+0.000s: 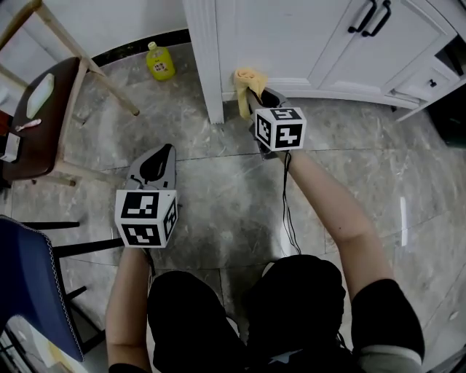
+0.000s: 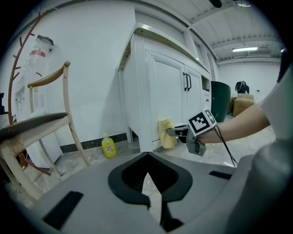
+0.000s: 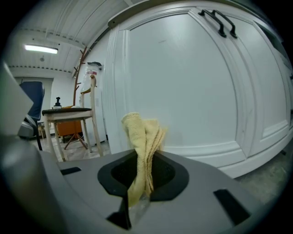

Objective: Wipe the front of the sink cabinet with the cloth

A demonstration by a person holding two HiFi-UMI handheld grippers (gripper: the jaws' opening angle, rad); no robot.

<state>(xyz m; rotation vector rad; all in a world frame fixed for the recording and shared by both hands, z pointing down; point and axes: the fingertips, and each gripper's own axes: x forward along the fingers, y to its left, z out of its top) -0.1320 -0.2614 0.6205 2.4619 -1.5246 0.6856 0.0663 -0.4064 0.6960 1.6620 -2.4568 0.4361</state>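
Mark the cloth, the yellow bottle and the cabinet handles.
cloth [image 3: 143, 139], right gripper view, on its folded middle.
yellow bottle [image 1: 161, 64], head view, on its body.
cabinet handles [image 1: 362, 18], head view, on the left black bar.
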